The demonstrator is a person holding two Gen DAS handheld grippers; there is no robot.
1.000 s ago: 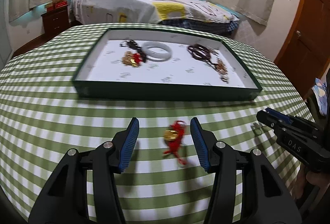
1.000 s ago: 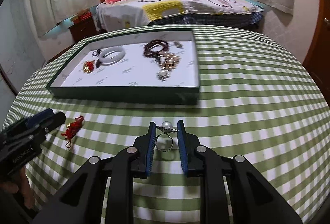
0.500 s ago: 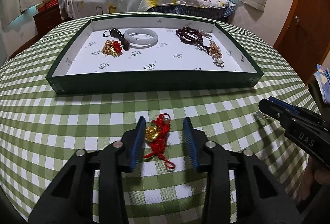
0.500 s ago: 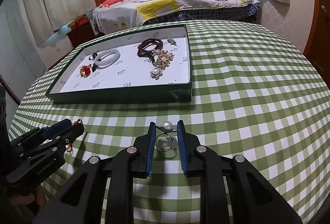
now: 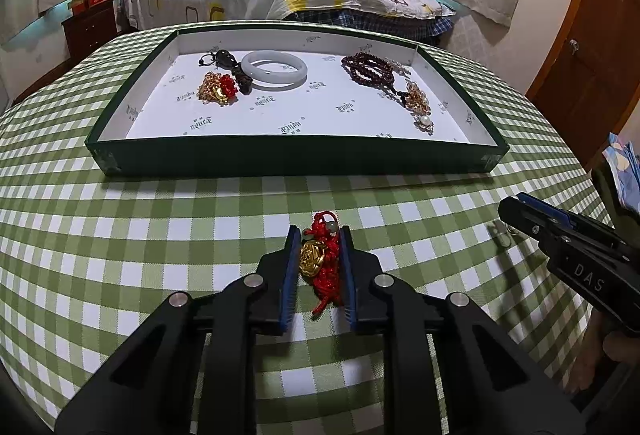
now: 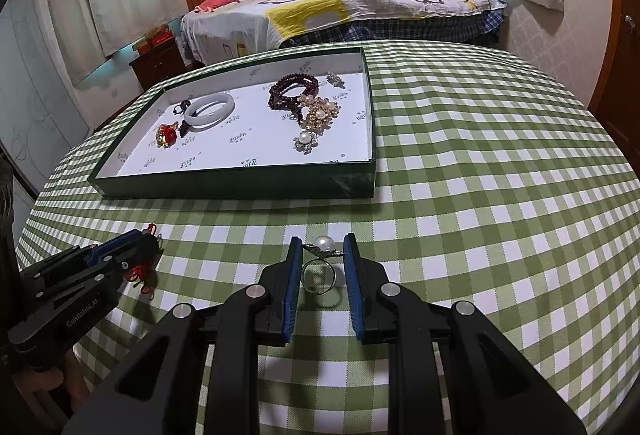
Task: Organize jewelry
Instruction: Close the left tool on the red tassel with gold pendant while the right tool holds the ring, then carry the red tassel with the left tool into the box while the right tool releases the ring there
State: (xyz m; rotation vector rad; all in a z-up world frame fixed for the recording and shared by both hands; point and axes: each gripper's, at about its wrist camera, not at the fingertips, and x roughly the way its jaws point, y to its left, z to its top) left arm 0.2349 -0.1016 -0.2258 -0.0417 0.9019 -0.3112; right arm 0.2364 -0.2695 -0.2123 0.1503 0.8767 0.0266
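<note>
Sitting in the green tray [image 5: 296, 155] already are a white bangle [image 5: 274, 70], dark beads [image 5: 368, 69], brooches and a red-gold charm — most of the sorting is looking done. Two pieces are remaining outside it, over the checked bench [image 6: 500, 195]. The left gripper [image 5: 318, 247] is pinching a red knotted charm [image 5: 320, 263] with a gold medallion and a dangling tassel. The right gripper [image 6: 323, 251] is clamping a pearl ring [image 6: 320, 267] by its setting — thin silver band, round pearl on top. Both are waiting to go into the tray.
</note>
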